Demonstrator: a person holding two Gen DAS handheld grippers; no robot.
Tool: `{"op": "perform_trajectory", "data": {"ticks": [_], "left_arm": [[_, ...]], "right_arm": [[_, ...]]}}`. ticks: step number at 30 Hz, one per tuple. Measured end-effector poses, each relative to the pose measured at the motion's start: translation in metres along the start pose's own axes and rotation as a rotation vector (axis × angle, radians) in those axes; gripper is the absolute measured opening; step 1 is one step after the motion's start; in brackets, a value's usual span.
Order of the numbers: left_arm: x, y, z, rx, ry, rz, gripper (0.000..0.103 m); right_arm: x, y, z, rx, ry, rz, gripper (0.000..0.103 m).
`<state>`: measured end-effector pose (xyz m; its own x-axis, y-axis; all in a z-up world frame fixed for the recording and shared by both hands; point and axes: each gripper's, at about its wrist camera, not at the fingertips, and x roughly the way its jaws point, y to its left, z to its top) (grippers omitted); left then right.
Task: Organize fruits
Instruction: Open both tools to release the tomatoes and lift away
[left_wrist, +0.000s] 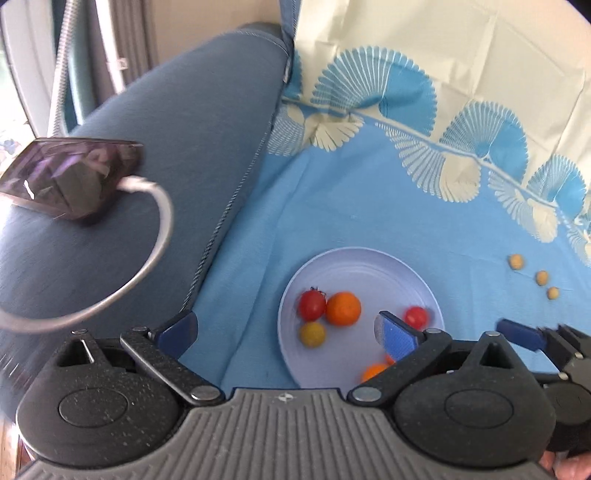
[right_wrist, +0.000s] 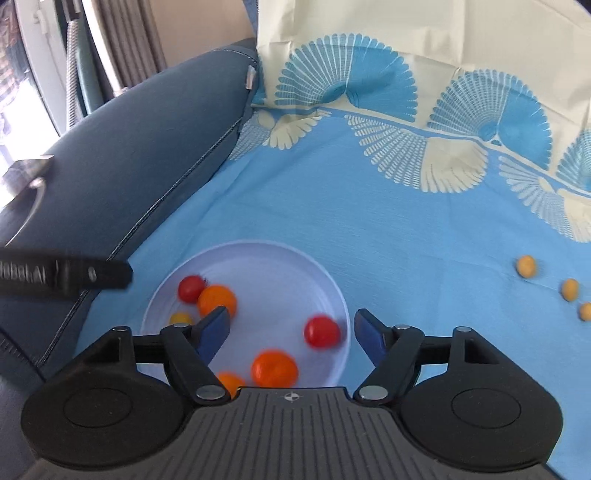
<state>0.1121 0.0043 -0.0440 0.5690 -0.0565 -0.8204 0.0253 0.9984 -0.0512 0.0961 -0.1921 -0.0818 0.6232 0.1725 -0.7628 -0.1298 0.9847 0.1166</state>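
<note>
**Both grippers spread wide over a plate of small fruits**

A pale lilac plate (left_wrist: 369, 266) sits on a light blue cloth (left_wrist: 351, 206) with a cream fan-pattern border, spread over a sofa seat. The plate lies near the cloth's left edge, just beside the dark blue sofa armrest (left_wrist: 166, 147).

On the plate, toward its left side, a red cherry tomato (left_wrist: 312, 304) touches an orange fruit (left_wrist: 343, 308), and a small yellow tomato (left_wrist: 312, 334) sits just in front of them. A second red cherry tomato (right_wrist: 322, 331) lies near the plate's right rim. Two more orange fruits rest at the near rim: a larger one (right_wrist: 274, 368) and a smaller one (right_wrist: 229, 382), the latter partly hidden behind the gripper body. Three small yellow fruits (right_wrist: 526, 266) lie loose on the cloth, well apart from the plate toward the cloth's right edge.

The left gripper (left_wrist: 288, 332) hangs over the plate's left rim with its blue-padded jaws wide apart, holding nothing. The right gripper (right_wrist: 291, 334) hovers above the plate's near half, jaws likewise wide apart and empty, with the right-hand red tomato showing between them.

A smartphone (left_wrist: 70, 177) on a bent metal gooseneck holder (left_wrist: 147, 258) rests on the armrest.
</note>
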Motion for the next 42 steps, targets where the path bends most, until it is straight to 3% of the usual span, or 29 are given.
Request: {"op": "perform_trajectory", "data": {"ticks": [5, 12, 24, 33, 42], "left_arm": [[-0.055, 0.011, -0.035, -0.017, -0.020, -0.001, 0.102], [-0.113, 0.029, -0.075, -0.026, -0.096, 0.011, 0.102], [-0.178, 0.034, -0.107, -0.026, -0.202, -0.042, 0.102], [-0.188, 0.031, -0.117, -0.029, -0.202, -0.084, 0.102], [-0.182, 0.015, -0.118, 0.032, -0.177, -0.076, 0.102]], "right_arm": [[-0.061, 0.018, -0.025, -0.023, -0.009, -0.020, 0.087], [-0.132, 0.059, -0.054, -0.031, -0.117, -0.057, 0.093], [-0.200, 0.088, -0.094, -0.058, -0.204, -0.094, 0.098], [-0.234, 0.087, -0.117, -0.043, -0.298, -0.127, 0.099], [-0.244, 0.078, -0.130, -0.035, -0.351, -0.137, 0.099]]}}
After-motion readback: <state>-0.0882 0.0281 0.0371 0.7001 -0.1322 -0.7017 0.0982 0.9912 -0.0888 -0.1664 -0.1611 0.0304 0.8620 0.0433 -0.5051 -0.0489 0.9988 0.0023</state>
